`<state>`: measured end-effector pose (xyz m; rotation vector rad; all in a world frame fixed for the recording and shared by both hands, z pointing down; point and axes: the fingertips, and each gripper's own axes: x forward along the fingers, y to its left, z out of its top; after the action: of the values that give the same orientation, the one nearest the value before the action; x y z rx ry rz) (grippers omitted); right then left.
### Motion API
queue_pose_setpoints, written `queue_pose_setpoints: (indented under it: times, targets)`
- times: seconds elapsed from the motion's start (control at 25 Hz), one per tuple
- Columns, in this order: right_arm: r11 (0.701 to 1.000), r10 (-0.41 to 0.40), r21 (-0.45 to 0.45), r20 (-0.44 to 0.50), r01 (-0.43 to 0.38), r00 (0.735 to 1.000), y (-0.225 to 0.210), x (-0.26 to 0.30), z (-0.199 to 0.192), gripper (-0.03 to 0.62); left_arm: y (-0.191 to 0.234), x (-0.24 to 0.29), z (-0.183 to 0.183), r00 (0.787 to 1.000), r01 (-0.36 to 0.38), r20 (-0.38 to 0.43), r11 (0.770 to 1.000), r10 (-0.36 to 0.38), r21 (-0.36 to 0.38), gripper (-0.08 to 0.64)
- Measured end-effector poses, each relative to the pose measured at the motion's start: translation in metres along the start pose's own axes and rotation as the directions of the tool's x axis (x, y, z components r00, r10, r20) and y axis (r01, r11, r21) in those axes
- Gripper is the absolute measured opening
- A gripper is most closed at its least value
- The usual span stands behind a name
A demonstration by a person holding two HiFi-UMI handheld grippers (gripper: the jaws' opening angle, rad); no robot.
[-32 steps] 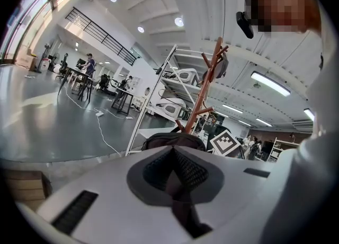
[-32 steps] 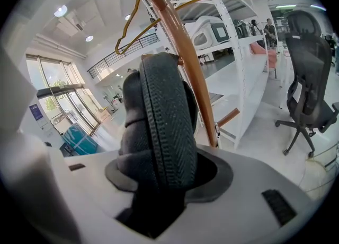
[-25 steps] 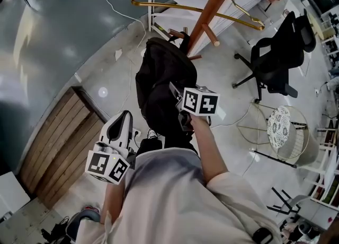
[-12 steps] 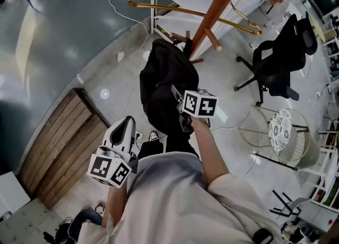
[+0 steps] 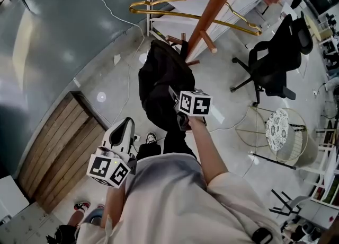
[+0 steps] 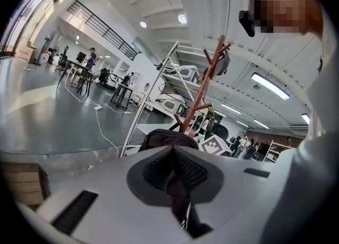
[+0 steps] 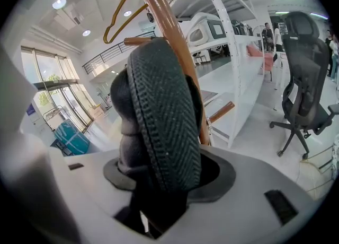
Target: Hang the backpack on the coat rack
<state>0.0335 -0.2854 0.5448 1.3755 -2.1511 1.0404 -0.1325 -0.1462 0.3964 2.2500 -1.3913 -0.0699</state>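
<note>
The black backpack point(image 5: 159, 78) is being hung close against the lower pegs of the coat rack point(image 5: 212, 12). Its top is lying at the pegs and its body is drooping away from the wooden pole toward the floor. Whether a loop is sitting over a peg cannot be told.

The right claw point(image 5: 175, 94) is being held at the bag's lower part, farther from the coat rack than the bag's top, and is being pointed toward the pole. In the right gripper view a padded strap point(image 7: 164, 115) faced with herringbone webbing is being gripped between the jaws. It is rising upright out of them and is covering part of the pole behind it. The jaws have just been opening, yet the strap is filling the gap and is being touched by both pads.

The left claw point(image 5: 124, 125) is being kept well away from the coat rack, with the backpack between the two. Its jaws are being pressed together on nothing.

A black office chair point(image 5: 275, 62) is standing apart from the coat rack, to its right in the head view.
</note>
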Motion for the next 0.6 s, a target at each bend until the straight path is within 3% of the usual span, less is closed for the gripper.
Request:
queue_pose_setpoints:
  times: [0.6]
  targets:
    - [0.995, -0.041, -0.092, -0.061, 0.036, 0.997, -0.001, 0.016, -0.01, 0.291, -0.002, -0.003, -0.003, 1.0, 0.02, 0.006, 1.0, -0.02, 0.002, 0.006]
